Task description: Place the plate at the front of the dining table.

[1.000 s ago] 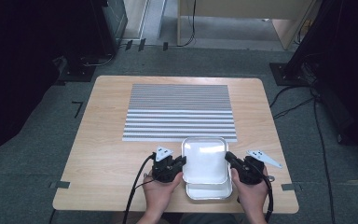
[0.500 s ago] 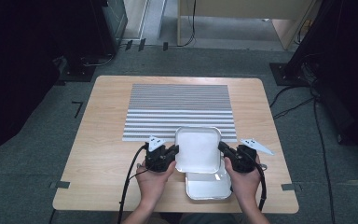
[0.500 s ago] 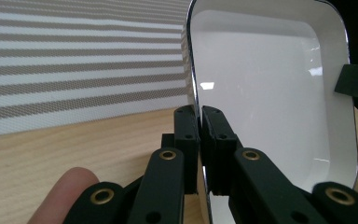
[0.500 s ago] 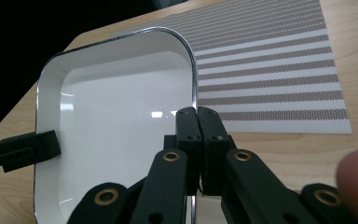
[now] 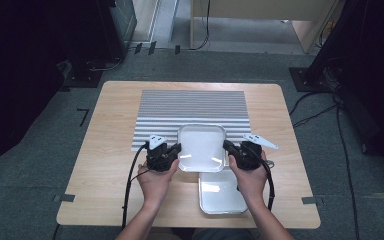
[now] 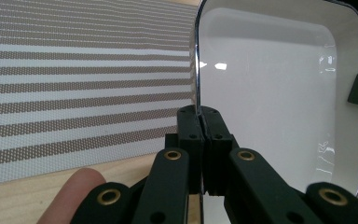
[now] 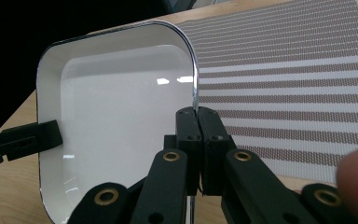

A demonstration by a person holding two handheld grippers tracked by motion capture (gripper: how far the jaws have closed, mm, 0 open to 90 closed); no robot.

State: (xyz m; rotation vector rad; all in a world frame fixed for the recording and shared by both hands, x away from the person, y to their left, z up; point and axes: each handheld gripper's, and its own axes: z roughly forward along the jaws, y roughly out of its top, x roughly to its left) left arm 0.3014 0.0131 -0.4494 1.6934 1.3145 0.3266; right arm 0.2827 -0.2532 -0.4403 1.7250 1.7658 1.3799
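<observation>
While both tongs, left [image 5: 176, 151] and right [image 5: 227, 148], are clamping opposite rims of the upper tray [image 5: 201, 147], it is lifting off the lower tray [image 5: 222, 193] by the desk's [image 5: 110, 165] near edge, moving toward the striped mat [image 5: 192, 107], so unstacking looks underway.

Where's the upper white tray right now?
In the high view the upper white tray is held between the left gripper and right gripper, over the striped mat's near edge, just beyond the second tray.

A light wooden table [image 5: 110, 200] stands on grey carpet [image 5: 30, 165], with dark equipment [image 5: 30, 50] around it.
</observation>
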